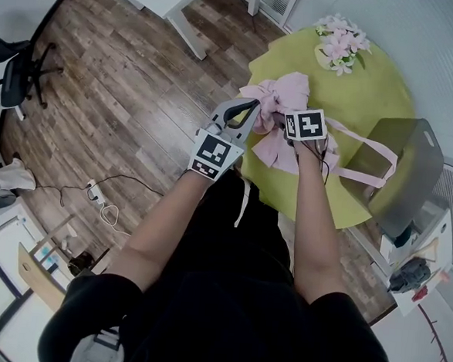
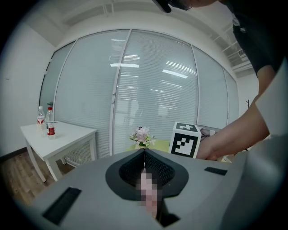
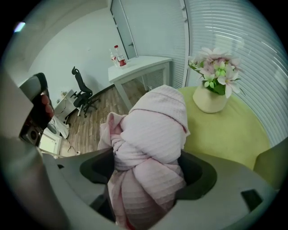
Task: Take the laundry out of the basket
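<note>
The right tool (image 3: 148,179) is clamped on a pink waffle-weave garment (image 3: 150,143). A knotted bunch of the cloth fills the gap between its jaws and rises in front of the camera. In the head view, the rest of the garment lies heaped on the round green tabletop (image 1: 372,90), just in front of the person. A pink belt (image 1: 364,143) trails from the heap towards the grey fabric basket (image 1: 401,169), which sits at the tabletop's right edge.

The left tool (image 1: 247,112) is at the left side of the heap, its tips against the cloth. Its own view shows the jaws drawn together. A blurred patch covers the gap behind the tips, so it is unclear whether a fold of cloth is pinched there.

A vase of pink flowers (image 1: 341,41) stands at the far side of the tabletop. Beyond it is a white table (image 2: 58,134) with two bottles (image 2: 47,121).
</note>
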Demonstrator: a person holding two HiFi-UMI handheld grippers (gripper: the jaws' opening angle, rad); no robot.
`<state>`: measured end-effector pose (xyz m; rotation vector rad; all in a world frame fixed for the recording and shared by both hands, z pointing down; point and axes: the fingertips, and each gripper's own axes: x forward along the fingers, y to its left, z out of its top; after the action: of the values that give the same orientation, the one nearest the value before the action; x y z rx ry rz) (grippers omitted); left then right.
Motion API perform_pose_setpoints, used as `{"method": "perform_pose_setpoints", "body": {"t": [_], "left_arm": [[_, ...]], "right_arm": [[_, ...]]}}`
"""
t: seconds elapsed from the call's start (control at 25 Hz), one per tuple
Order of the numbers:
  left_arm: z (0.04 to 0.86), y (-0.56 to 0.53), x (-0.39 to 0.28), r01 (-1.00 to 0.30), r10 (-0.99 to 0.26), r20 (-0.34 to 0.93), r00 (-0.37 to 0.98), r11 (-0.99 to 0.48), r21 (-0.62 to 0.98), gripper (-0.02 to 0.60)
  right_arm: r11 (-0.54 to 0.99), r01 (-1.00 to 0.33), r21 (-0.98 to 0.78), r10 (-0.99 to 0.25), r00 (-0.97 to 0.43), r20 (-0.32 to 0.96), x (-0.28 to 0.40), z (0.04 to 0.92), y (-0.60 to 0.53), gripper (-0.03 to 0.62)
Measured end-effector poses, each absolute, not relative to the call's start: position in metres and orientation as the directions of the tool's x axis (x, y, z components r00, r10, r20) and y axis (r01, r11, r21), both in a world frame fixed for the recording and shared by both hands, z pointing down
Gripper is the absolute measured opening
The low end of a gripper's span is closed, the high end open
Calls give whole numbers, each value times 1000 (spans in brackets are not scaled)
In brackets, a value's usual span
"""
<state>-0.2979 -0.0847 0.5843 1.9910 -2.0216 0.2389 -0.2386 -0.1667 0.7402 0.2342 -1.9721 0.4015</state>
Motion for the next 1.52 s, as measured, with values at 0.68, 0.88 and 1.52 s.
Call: {"method": "perform_pose_setpoints", "body": {"t": [0.68, 0.88, 1.52], "left_arm": [[565, -82, -301, -997, -953, 303, 9, 15, 76, 11], [536, -80, -295, -993, -965, 259, 47, -18, 115, 11], [449, -66, -214, -959, -941, 185, 282, -270, 88, 11]], "right_arm": [[925, -351, -147, -41, -475, 879, -239, 720, -177, 431], [920, -334, -203, -23, -565, 824, -233, 668, -165, 431], [941, -326, -92, -198, -749, 633, -147, 513, -119, 430]]}}
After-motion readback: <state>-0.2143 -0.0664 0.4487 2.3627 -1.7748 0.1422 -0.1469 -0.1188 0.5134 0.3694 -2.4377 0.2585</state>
